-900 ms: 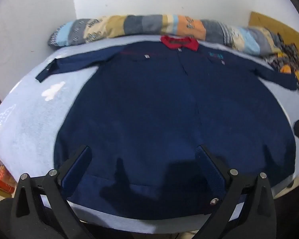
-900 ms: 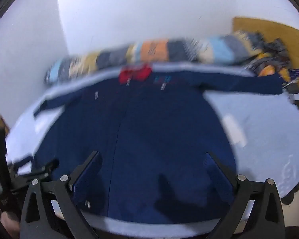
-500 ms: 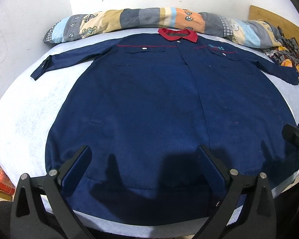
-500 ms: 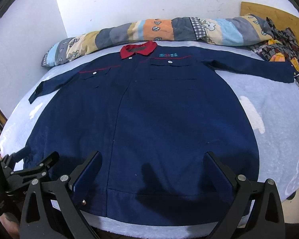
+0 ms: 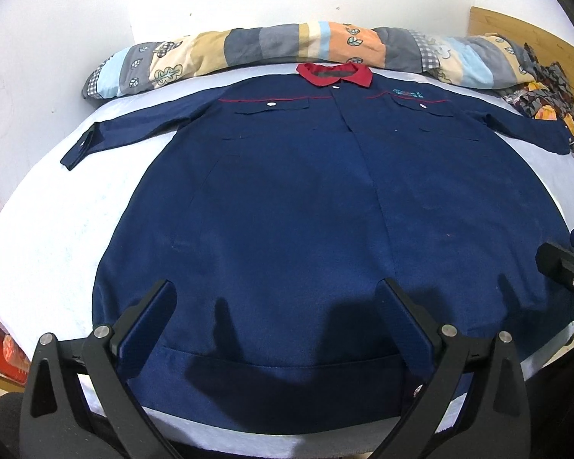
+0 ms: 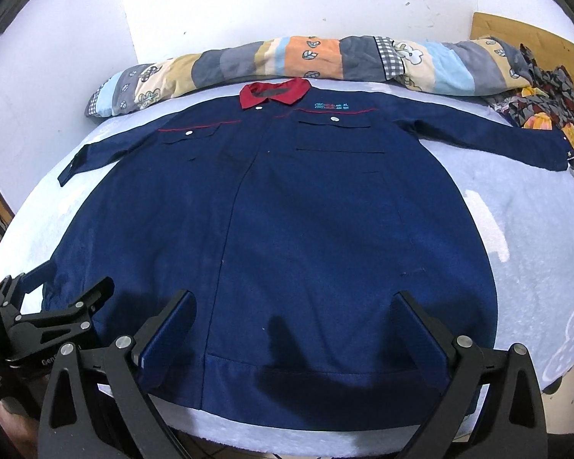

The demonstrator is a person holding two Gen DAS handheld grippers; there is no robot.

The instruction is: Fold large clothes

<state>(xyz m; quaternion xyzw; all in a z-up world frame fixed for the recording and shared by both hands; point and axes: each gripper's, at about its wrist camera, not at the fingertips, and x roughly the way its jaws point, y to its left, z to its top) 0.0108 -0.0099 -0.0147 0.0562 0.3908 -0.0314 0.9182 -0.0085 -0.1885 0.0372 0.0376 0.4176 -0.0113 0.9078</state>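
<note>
A large navy work jacket (image 5: 306,206) (image 6: 287,222) with a red collar (image 5: 335,74) (image 6: 273,91) lies flat and face up on the bed, both sleeves spread out to the sides. My left gripper (image 5: 277,298) hovers open above the hem, left of the button line, nothing between its fingers. My right gripper (image 6: 294,308) hovers open above the hem on the right half, also with nothing in it. In the right wrist view the left gripper (image 6: 49,313) shows at the lower left. A part of the right gripper (image 5: 566,264) shows at the right edge of the left wrist view.
The jacket rests on a pale blue bed sheet (image 5: 57,229) (image 6: 535,237). A rolled patchwork quilt (image 5: 287,48) (image 6: 306,61) lies along the white wall behind the collar. Patterned clothes (image 6: 539,99) are heaped at the far right by a wooden headboard (image 5: 516,26).
Both views settled from a blurred swing to a steady look at the jacket. The jacket has not moved. Both grippers stayed open.
</note>
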